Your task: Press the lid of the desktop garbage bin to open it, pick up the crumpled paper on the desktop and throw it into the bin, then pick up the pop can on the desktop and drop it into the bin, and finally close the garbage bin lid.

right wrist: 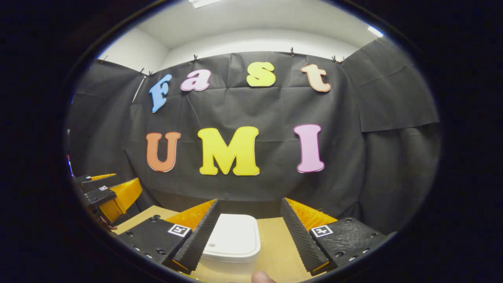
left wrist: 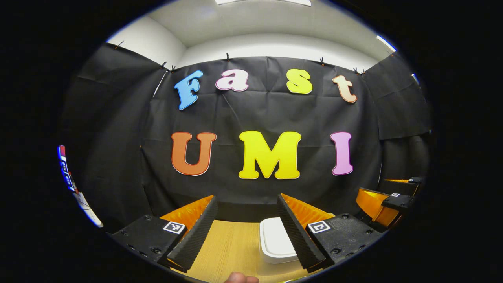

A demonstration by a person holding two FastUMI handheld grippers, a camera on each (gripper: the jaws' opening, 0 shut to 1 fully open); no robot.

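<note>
Both of your tongs are spread wide with nothing between the fingers, held level above the surface (left wrist: 232,247) and facing the back wall. That reads as a ready stance: no step of the task looks begun, and the bin's lid looks flat and closed.

Seen from your left tongs (left wrist: 247,232), the bin (left wrist: 275,241) sits just ahead and toward the right finger, which hides its right edge. Your right tongs (left wrist: 387,204) hang off to the right, well apart from it.

Seen from your right tongs (right wrist: 249,232), the bin (right wrist: 234,241) lies straight ahead and a little left, its near left corner tucked behind the left finger. Your left tongs (right wrist: 108,196) show far to the left.

I judge the right tongs better lined up to press the lid: bring them down onto the flat top, away from the rounded rim so the tip does not slide off.

Bare surface lies open on both sides of the bin, so you have room to approach. I cannot see the paper or the can from here; find them before you commit.
</note>
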